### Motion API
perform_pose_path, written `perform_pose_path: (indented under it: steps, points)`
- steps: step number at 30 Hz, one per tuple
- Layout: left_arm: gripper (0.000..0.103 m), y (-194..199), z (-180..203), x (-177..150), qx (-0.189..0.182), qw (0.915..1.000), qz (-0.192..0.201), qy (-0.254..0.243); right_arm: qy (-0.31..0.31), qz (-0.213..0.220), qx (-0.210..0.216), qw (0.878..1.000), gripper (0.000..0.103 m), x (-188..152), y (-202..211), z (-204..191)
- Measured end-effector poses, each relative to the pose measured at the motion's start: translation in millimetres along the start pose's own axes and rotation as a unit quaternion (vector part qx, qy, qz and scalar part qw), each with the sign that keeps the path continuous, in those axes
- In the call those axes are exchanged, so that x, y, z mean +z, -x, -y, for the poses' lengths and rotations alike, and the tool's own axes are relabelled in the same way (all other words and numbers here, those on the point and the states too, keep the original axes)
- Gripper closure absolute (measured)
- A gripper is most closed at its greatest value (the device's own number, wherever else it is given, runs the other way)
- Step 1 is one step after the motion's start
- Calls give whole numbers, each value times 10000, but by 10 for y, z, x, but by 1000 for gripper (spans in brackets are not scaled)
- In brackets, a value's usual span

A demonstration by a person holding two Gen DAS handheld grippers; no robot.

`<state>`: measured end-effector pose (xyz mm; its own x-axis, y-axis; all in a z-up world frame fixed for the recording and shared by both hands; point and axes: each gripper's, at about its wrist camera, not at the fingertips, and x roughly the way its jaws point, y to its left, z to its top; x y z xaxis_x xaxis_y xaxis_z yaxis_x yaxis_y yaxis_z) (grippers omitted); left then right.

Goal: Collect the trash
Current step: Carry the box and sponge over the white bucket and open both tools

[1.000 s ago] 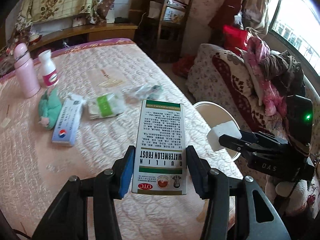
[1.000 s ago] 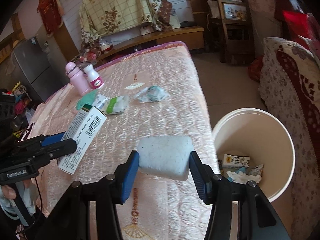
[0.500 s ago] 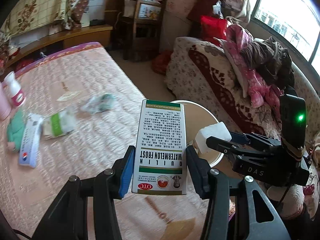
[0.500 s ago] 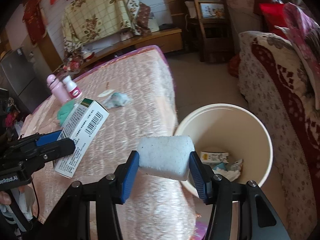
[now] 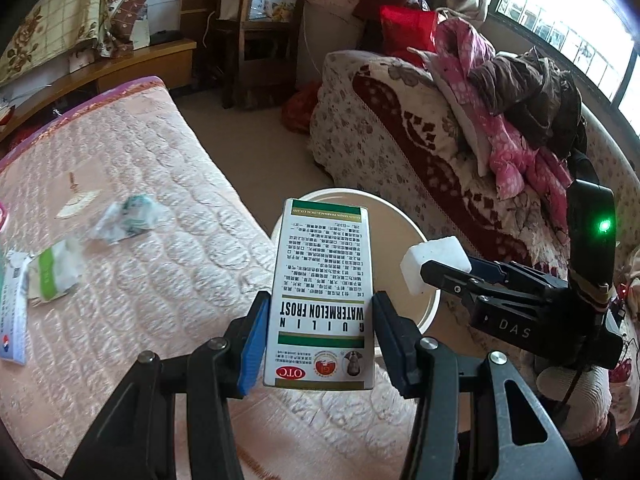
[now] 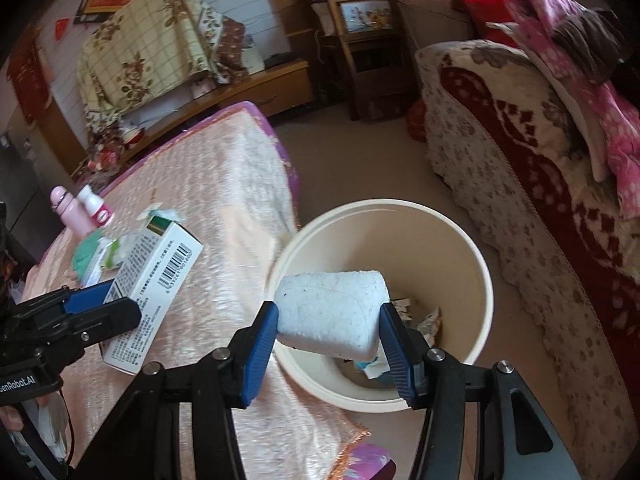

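My left gripper (image 5: 320,336) is shut on a white and green medicine box (image 5: 324,292), held above the bed's edge in front of the cream trash bin (image 5: 420,236). The box also shows in the right wrist view (image 6: 156,292). My right gripper (image 6: 328,340) is shut on a white foam block (image 6: 332,312), held over the near rim of the bin (image 6: 476,280). The block also shows in the left wrist view (image 5: 436,260). The bin holds paper scraps and a small carton (image 6: 416,320).
On the pink quilted bed (image 5: 160,280) lie a crumpled wrapper (image 5: 132,216), a green-striped packet (image 5: 56,272) and a blue and white box (image 5: 12,320). A pink flask (image 6: 70,212) and a white bottle (image 6: 96,208) stand further back. A sofa (image 6: 520,184) flanks the bin.
Both grippers have swung right from over the bed toward the bin. The foam block now hangs over the bin's rim and the medicine box is just before it.
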<state>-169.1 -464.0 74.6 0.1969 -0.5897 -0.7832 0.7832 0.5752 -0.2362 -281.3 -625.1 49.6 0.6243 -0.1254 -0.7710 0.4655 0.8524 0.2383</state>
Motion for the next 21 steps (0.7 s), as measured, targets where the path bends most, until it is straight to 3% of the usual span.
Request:
perform_pose_path:
  steps: [21]
  points:
    - [50, -443, 160, 142, -90, 9998, -179, -86, -371, -214, -245, 9988, 47, -46, -358, 461]
